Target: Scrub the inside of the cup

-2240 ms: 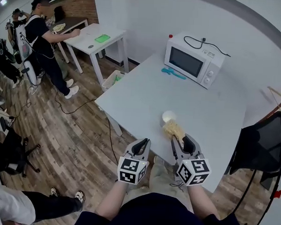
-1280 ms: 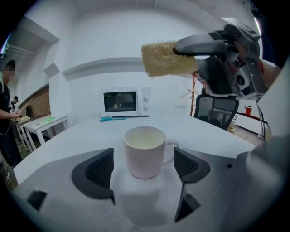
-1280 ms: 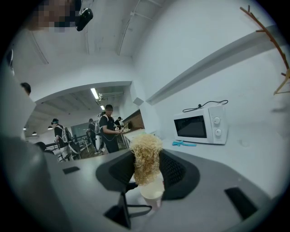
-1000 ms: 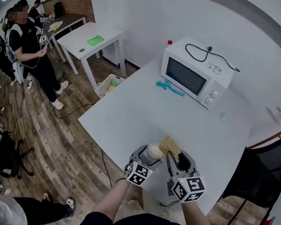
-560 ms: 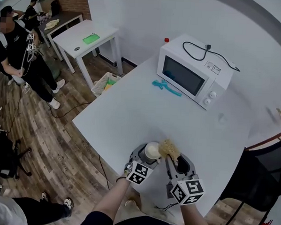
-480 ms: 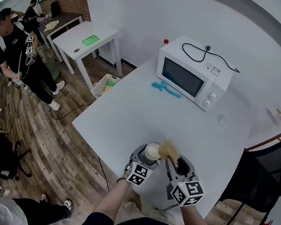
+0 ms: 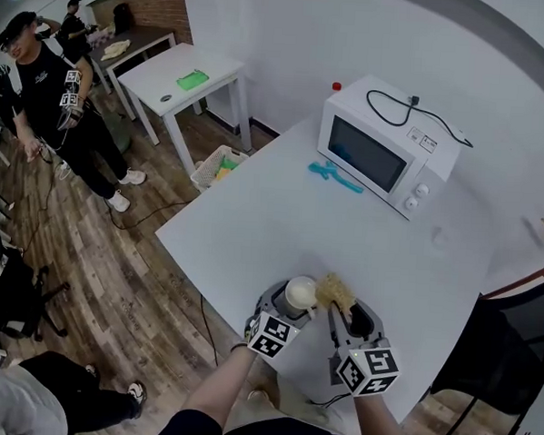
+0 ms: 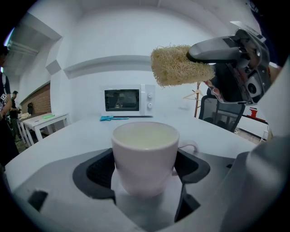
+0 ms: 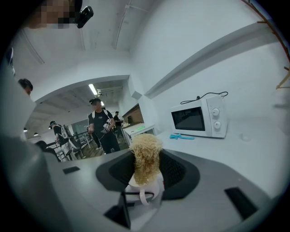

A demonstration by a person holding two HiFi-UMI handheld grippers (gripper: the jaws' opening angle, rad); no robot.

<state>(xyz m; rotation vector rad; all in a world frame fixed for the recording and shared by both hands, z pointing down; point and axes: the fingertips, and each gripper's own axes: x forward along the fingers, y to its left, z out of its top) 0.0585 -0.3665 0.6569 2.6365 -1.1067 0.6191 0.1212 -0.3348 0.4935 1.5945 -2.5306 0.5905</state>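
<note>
A white cup (image 8: 145,156) stands upright between the jaws of my left gripper (image 8: 145,170), which is shut on it; its inside looks pale and bare. In the head view the cup (image 7: 300,293) and left gripper (image 7: 288,304) are over the table's near edge. My right gripper (image 7: 338,305) is shut on a yellow fibrous scrubber (image 7: 334,289). The scrubber (image 8: 179,65) hangs above and to the right of the cup's rim, apart from it. In the right gripper view the scrubber (image 9: 146,156) fills the right gripper (image 9: 146,170), and the cup's handle (image 9: 142,197) shows below it.
A white microwave (image 7: 389,145) stands at the back of the white table (image 7: 253,229), with a blue tool (image 7: 336,176) lying in front of it. A black chair (image 7: 506,343) is at the right. People (image 7: 51,91) stand at the far left near another table (image 7: 184,76).
The cup stood on the table 2.2 s ago with the left gripper empty; now the left gripper holds it near the table's edge. The scrubber stays beside the rim.
</note>
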